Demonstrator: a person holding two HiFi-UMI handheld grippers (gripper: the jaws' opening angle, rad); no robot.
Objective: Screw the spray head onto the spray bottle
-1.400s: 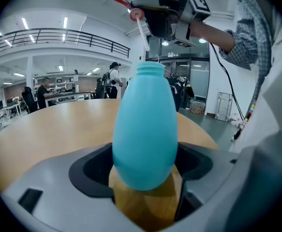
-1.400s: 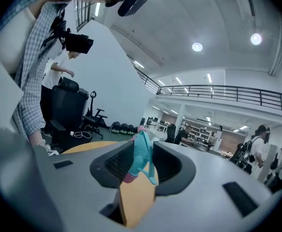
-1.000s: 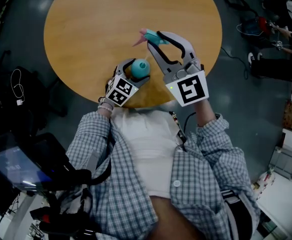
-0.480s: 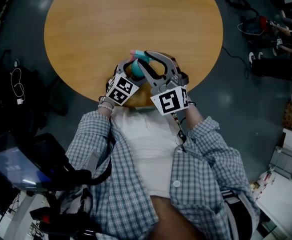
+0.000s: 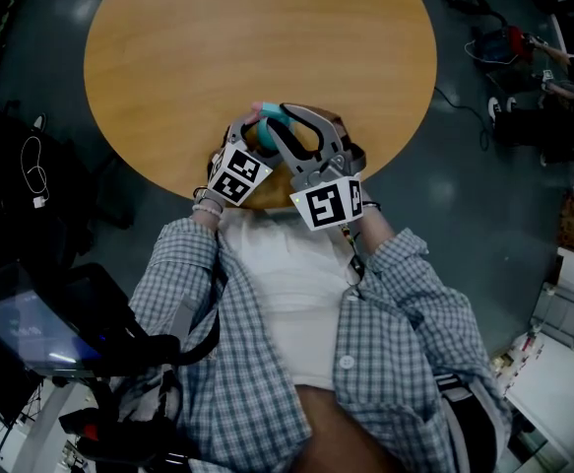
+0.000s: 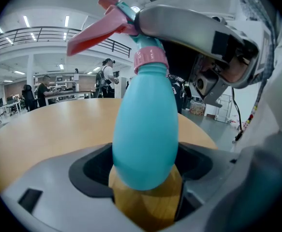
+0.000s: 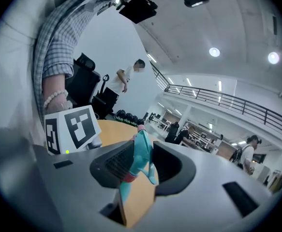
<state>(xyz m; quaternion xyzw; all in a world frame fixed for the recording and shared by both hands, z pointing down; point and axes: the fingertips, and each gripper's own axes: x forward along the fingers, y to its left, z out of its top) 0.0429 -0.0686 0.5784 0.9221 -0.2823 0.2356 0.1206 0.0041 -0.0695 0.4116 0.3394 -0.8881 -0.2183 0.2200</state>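
The head view is dim and underexposed. Both gripper views are bright. Ceiling lamps [image 7: 214, 51] shine high above the right gripper [image 7: 141, 164], with fisheye bending and black corners.

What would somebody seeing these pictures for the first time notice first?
The teal spray bottle stands out, upright near the close edge of the round wooden table and clamped in the left gripper. Right above it, the right gripper grips the pink-triggered spray head, whose pink collar sits on the bottle's neck.
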